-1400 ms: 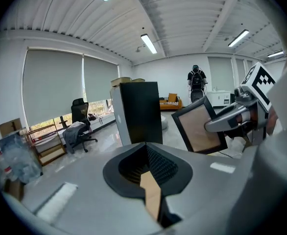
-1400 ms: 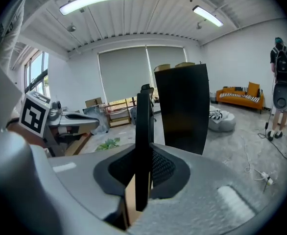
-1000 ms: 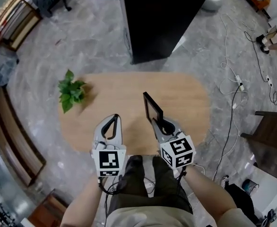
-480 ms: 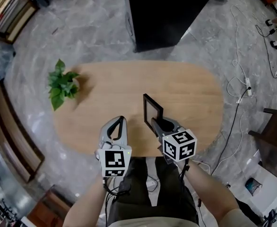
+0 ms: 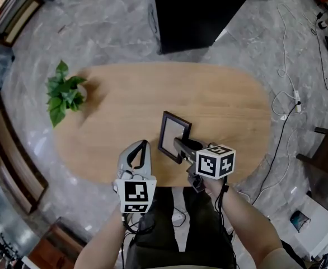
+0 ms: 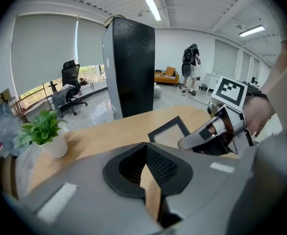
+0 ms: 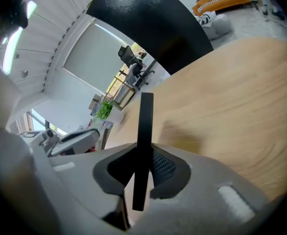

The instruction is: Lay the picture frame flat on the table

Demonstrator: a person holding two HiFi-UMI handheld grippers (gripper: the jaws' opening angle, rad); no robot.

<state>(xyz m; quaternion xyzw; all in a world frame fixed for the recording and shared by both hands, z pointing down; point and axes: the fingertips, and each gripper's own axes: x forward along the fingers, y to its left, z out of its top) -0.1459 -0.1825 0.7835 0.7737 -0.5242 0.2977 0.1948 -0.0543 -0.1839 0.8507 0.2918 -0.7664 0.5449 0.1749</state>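
Wooden and round at both ends, the table (image 5: 225,102) has the black picture frame (image 5: 173,135) near its front edge, close to us. We hold the frame by its near edge with our right gripper (image 5: 179,146). The two jaws pinch that thin edge between their pads, and they are just starting to open. The frame leans far over with its pale middle facing up. Its far edge is low by the wood, but we cannot tell if that edge touches the table. So we think the tipping part is nearly done. What is left is to lower the frame the last bit, let go all the way, and pull the gripper out. Our left gripper (image 5: 142,145) waits just beside the frame, with its jaws pressed together and nothing in them. A green plant (image 5: 62,92) sits well apart at the left end of the table
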